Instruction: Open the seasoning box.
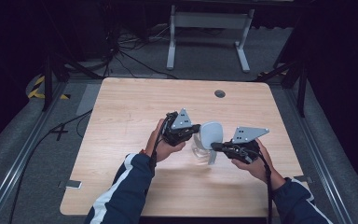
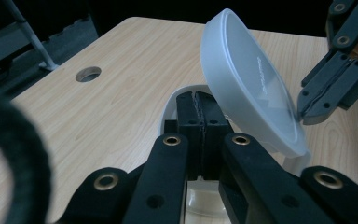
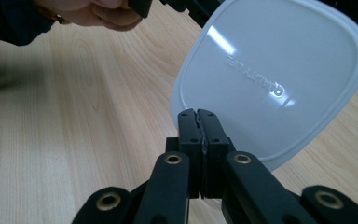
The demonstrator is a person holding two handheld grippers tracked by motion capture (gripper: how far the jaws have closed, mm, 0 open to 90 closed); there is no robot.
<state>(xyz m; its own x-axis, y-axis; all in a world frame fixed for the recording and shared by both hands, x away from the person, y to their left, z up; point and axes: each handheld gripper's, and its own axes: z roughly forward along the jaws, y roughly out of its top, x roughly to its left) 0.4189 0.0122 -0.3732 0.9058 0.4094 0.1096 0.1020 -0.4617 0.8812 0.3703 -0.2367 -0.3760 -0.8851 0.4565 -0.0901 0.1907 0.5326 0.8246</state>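
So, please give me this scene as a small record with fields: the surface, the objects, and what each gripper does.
surface: wooden table with a round hole near its far edge
container: clear tub, standing on the table between the two grippers
lid: white lid, tilted up on edge, off the tub's rim on one side
left gripper: jaws shut on the tub's rim
right gripper: jaws shut on the lid's edge
lid marking: raised lettering, partly readable in the right gripper view

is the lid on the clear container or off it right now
Off. The lid is tilted up clear of the container, its edge pinched by the right gripper.
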